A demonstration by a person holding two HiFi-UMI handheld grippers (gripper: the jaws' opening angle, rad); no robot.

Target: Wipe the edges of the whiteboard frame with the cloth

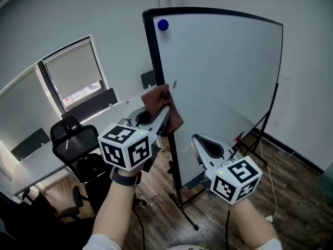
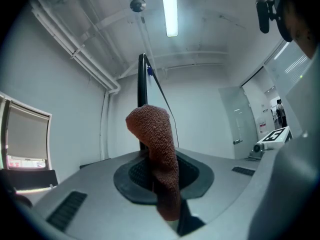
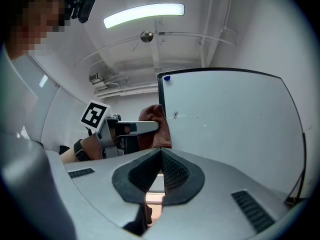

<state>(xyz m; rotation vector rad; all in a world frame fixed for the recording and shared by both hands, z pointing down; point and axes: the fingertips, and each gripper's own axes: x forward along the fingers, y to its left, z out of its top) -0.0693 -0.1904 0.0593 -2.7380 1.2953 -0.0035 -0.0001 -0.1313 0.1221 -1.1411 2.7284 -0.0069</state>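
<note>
A whiteboard (image 1: 223, 77) with a black frame (image 1: 152, 51) stands on a wheeled stand. My left gripper (image 1: 165, 113) is shut on a reddish-brown cloth (image 1: 160, 104), which it holds against the frame's left vertical edge at about mid height. In the left gripper view the cloth (image 2: 152, 129) sticks up between the jaws, with the frame edge (image 2: 141, 84) right behind it. My right gripper (image 1: 199, 141) is shut and holds nothing; it hangs lower, in front of the board's lower left part. From the right gripper view, the cloth (image 3: 154, 126) sits at the frame edge (image 3: 161, 91).
A blue magnet (image 1: 163, 25) is stuck near the board's top left corner. The stand's legs (image 1: 182, 202) spread over the wooden floor below my hands. A black office chair (image 1: 78, 145) and a white desk (image 1: 31, 165) stand to the left, under blinds (image 1: 73, 72).
</note>
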